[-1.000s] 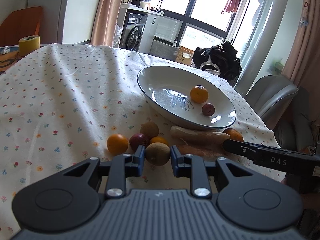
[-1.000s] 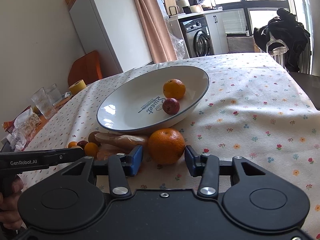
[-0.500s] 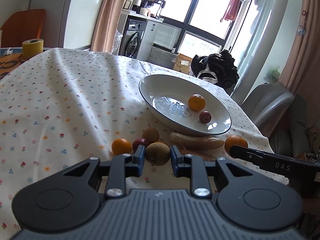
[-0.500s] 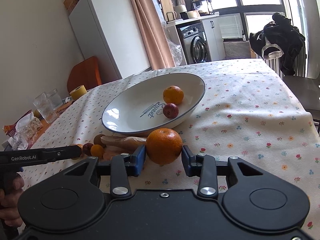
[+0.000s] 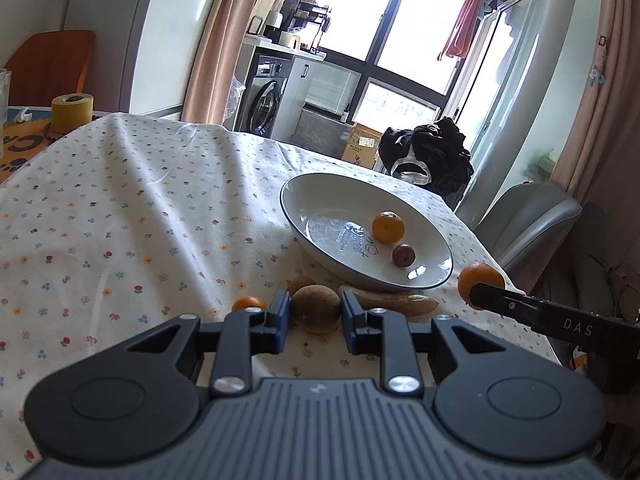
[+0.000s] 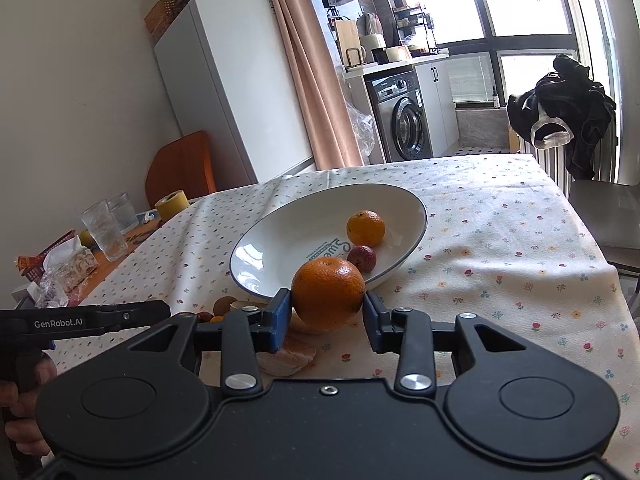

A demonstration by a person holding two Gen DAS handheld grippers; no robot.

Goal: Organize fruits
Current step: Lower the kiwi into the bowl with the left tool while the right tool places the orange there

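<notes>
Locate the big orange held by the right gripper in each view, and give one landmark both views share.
Left wrist view: the big orange sits at the right edge, beyond the white bowl, clamped at the tip of the right gripper.
Right wrist view: the same orange fills the centre, between the right gripper fingers, in front of the bowl.
Shared landmark: the smaller orange inside the bowl.

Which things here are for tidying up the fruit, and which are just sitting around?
For the job:
- left gripper holding the brown fruit
- right gripper holding the big orange
- white bowl with a small orange and a dark red fruit in it

Just lying about:
- yellow tape roll
- drinking glasses
- black clothes over a chair
</notes>
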